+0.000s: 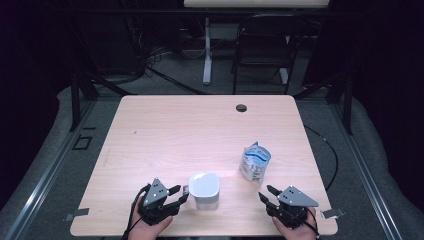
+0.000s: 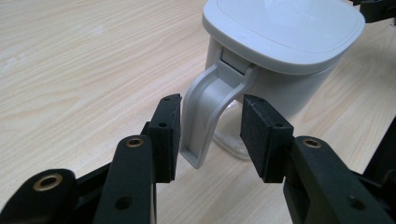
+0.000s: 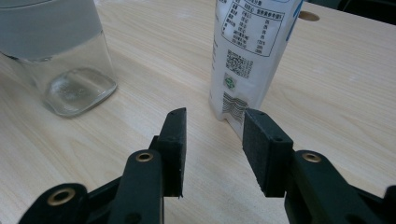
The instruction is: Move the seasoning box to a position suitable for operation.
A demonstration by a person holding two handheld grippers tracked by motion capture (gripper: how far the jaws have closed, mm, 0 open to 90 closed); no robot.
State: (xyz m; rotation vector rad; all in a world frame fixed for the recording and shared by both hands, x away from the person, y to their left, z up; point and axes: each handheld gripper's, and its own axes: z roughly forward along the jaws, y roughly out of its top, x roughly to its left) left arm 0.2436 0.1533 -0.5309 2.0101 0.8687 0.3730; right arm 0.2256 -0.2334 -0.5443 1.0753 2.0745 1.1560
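Note:
A clear pitcher (image 1: 205, 187) with a white lid (image 2: 285, 28) stands near the table's front edge. Its white handle (image 2: 205, 102) points toward my left gripper (image 1: 181, 194). In the left gripper view that handle sits between the spread jaws of the left gripper (image 2: 210, 126), close to the left pad, with a gap to the right pad. A white and blue printed pouch (image 1: 254, 161) stands upright to the right of the pitcher. My right gripper (image 1: 265, 193) is open just in front of the pouch (image 3: 247, 56), nothing between its jaws (image 3: 212, 135). The pitcher's glass base (image 3: 60, 51) shows at left.
The light wooden table (image 1: 175, 130) has a round cable hole (image 1: 241, 107) near its far edge. A dark folding chair (image 1: 262, 45) and a white desk leg (image 1: 206, 50) stand beyond it. Both hands rest at the near edge.

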